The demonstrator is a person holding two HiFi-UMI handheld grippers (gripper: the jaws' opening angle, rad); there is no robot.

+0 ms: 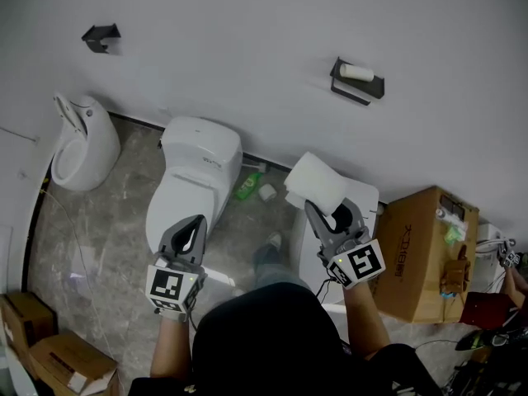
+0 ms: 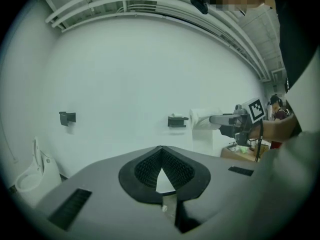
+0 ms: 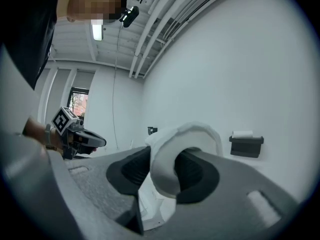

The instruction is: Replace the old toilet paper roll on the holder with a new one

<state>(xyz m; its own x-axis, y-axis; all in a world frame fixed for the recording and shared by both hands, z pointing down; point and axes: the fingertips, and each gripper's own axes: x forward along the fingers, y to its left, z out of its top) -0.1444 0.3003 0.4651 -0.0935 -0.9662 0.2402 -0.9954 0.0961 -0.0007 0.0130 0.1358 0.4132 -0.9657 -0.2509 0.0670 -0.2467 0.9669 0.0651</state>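
Observation:
A fresh white toilet paper roll [image 1: 316, 181] sits between the jaws of my right gripper [image 1: 332, 211], which is shut on it. In the right gripper view the roll [image 3: 186, 143] fills the gap of that gripper [image 3: 170, 165]. The black wall holder [image 1: 356, 85] hangs above and right of it, with a small old roll [image 1: 357, 73] resting on top; both are apart from the grippers. They appear again as the holder [image 3: 246, 146] and old roll [image 3: 243, 134]. My left gripper [image 1: 191, 225] is over the toilet, shut and empty, its pads [image 2: 150, 166] meeting.
A white toilet [image 1: 194, 176] stands below the left gripper and a urinal [image 1: 78, 143] to its left. A second black bracket [image 1: 101, 36] is on the wall. A cardboard box [image 1: 425, 250] and a white bin [image 1: 367, 198] stand right; a green bottle [image 1: 247, 186] lies on the floor.

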